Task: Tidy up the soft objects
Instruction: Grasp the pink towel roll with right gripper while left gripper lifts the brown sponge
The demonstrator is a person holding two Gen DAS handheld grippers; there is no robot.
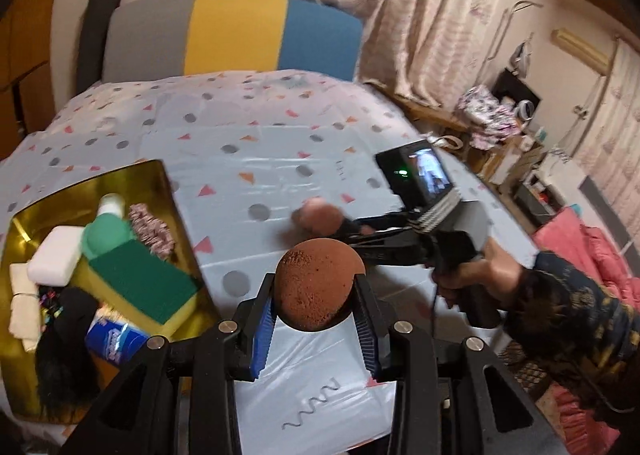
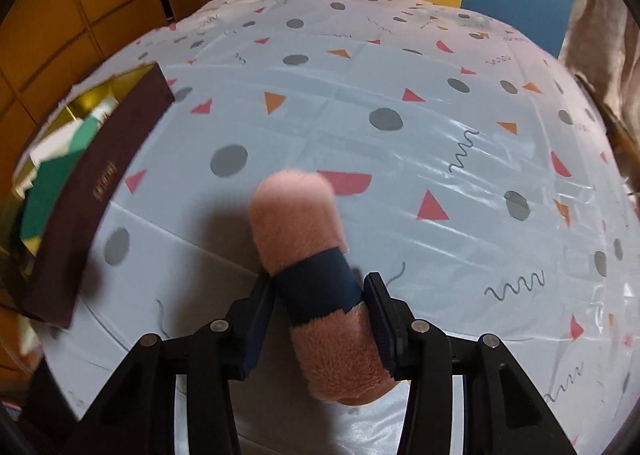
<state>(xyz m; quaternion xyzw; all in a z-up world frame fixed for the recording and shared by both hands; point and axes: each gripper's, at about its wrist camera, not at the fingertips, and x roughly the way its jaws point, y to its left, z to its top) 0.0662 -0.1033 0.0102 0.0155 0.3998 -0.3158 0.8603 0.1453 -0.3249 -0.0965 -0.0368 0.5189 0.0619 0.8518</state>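
My left gripper (image 1: 316,295) is shut on a round brown sponge ball (image 1: 318,283), held above the table to the right of the gold-lined box (image 1: 100,179). The box holds a green-and-yellow sponge (image 1: 148,291), a white foam block (image 1: 54,261), a teal sponge, a patterned scrunchie and other soft items. My right gripper (image 2: 320,291) is shut on a pink fuzzy roll with a dark blue band (image 2: 304,231), held over the table. The right gripper also shows in the left wrist view (image 1: 344,227), with the blurred pink roll (image 1: 320,217) at its tip.
The table wears a light blue cloth (image 2: 400,159) with dots and triangles. The box's dark brown side (image 2: 100,191) is at the left in the right wrist view. A grey, yellow and blue chair back (image 1: 236,35) stands behind the table. Curtains and room clutter are at the right.
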